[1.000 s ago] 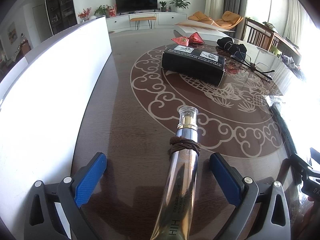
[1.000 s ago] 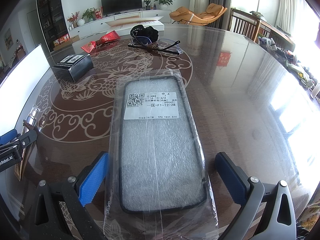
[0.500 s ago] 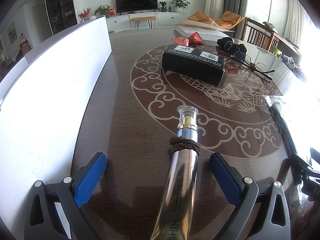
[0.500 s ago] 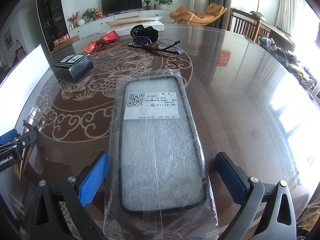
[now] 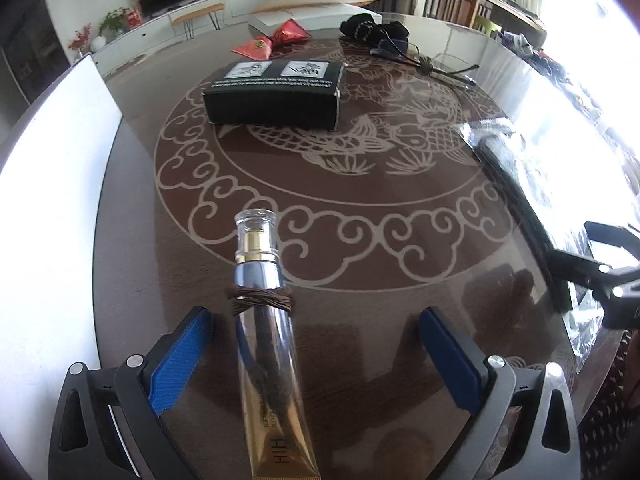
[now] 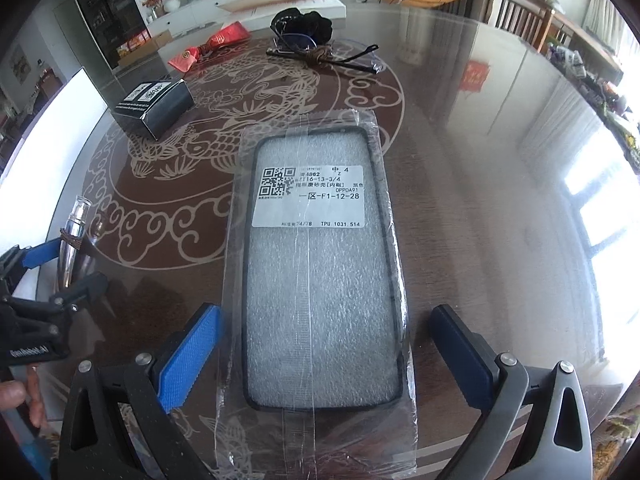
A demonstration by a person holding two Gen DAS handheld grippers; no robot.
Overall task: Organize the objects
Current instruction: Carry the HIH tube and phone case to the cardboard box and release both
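Observation:
A slim golden tube (image 5: 266, 344) with a clear cap and a brown hair tie (image 5: 262, 300) around it lies on the table between the fingers of my open left gripper (image 5: 314, 322), nearer the left finger. It touches neither pad. A black phone case in a clear bag (image 6: 320, 272) with a white barcode label lies flat between the fingers of my open right gripper (image 6: 326, 316). The right view also shows the tube (image 6: 72, 236) and the left gripper (image 6: 68, 270) at the far left.
A black box (image 5: 276, 92) lies further in on the patterned brown table (image 5: 360, 208). Behind it are red pouches (image 5: 276, 38), a black cloth (image 5: 372, 28) and glasses (image 5: 424, 60). A white board (image 5: 52, 200) lines the left edge. A hand (image 6: 16, 396) holds the left gripper.
The left gripper has swung to the right, so the tube now sits nearer its left finger. The right gripper has barely shifted. Both stay open.

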